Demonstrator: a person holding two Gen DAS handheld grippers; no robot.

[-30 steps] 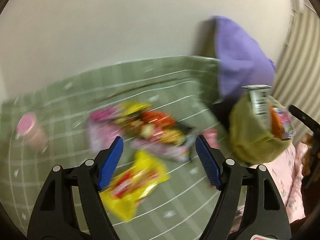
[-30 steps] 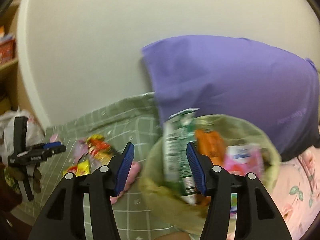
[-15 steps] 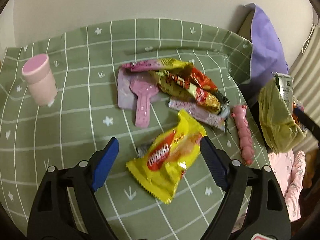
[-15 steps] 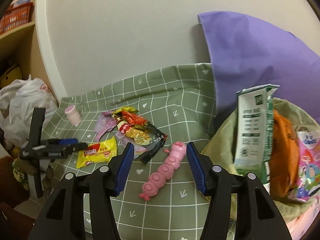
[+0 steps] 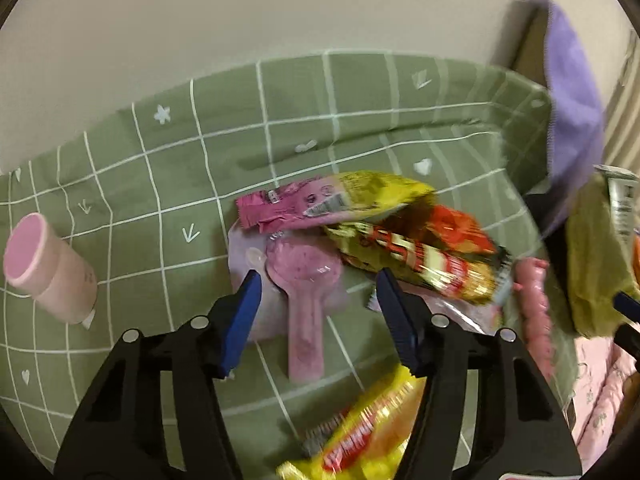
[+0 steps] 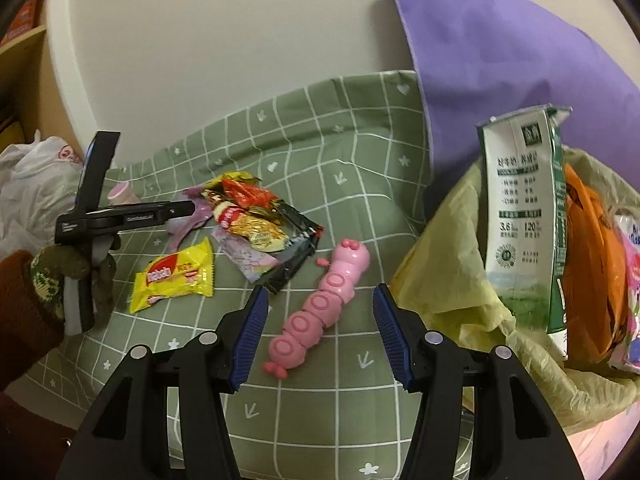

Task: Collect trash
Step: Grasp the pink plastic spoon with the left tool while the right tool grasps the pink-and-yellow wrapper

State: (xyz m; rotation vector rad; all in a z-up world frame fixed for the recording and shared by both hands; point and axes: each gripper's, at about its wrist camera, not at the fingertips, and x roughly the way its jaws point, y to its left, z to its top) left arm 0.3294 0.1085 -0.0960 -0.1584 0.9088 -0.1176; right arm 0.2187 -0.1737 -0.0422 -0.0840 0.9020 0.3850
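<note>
Left gripper (image 5: 318,308) has dropped closer to the green checked cloth (image 5: 168,184) since half a second ago; jaws just been closing, part open, gripping nothing, angled steeply down over pink spoon packet (image 5: 304,300), handle toward camera. Right gripper (image 6: 318,330) open, empty, above pink caterpillar toy (image 6: 320,304) lying diagonally beside trash bag (image 6: 452,280).

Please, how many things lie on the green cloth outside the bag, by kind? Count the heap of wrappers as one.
pink caterpillar toy: 1
pink bottle: 1
yellow snack packet: 1
pink spoon in its clear pack: 1
heap of wrappers: 1
Total: 5
</note>
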